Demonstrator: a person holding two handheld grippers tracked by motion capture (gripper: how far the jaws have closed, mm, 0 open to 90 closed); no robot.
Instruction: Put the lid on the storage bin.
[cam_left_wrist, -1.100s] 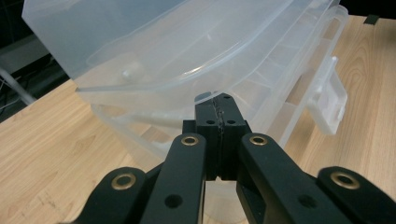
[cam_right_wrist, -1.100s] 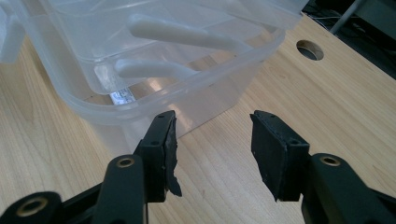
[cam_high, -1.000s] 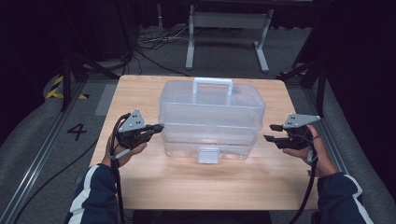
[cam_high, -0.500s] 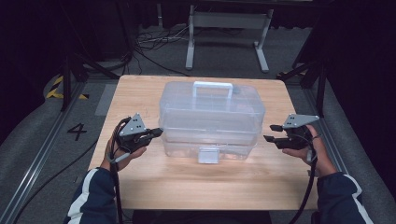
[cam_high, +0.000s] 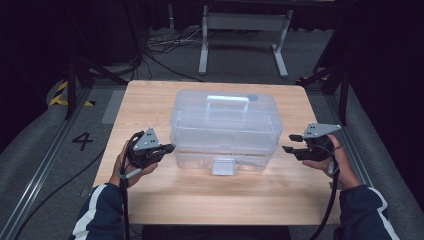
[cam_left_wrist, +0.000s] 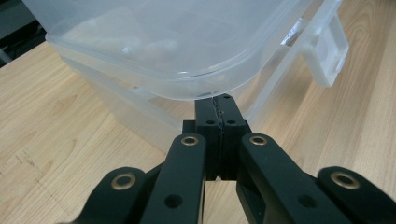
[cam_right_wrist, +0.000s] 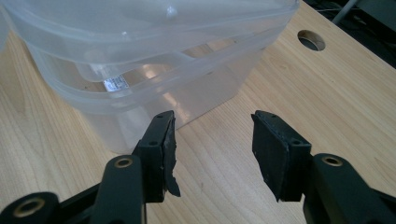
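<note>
1. Clear plastic storage box (cam_high: 225, 131), lidded, with a white carry handle (cam_high: 228, 99) on top and a white front latch (cam_high: 223, 165); it stands near the middle of the wooden table (cam_high: 210, 200), lid on, latch apparently down
2. Left gripper (cam_high: 167, 148), held at the box's left end; in the left gripper view its jaws are pressed together with nothing between them, and the tips sit just under the overhanging lid rim (cam_left_wrist: 187, 88), touching it or very nearly
3. Right gripper (cam_high: 289, 143), held off the box's right end, near but apart from it; in the right gripper view its jaws stand roughly half open over bare tabletop and hold nothing
4. Progress, as judged: the work looks to be at its start; the box is approached from both ends but not yet gripped, lifted or opened, so any unlatching or raising of the lid is left to do
5. Surface: pale wood-grain tabletop, with a round cable hole (cam_right_wrist: 311, 40) towards one corner
6. Room: dark surroundings, grey floor, a metal stand (cam_high: 242, 37) and loose cables (cam_high: 160, 47) beyond the table, a floor mark "4" (cam_high: 82, 141) at left
</note>
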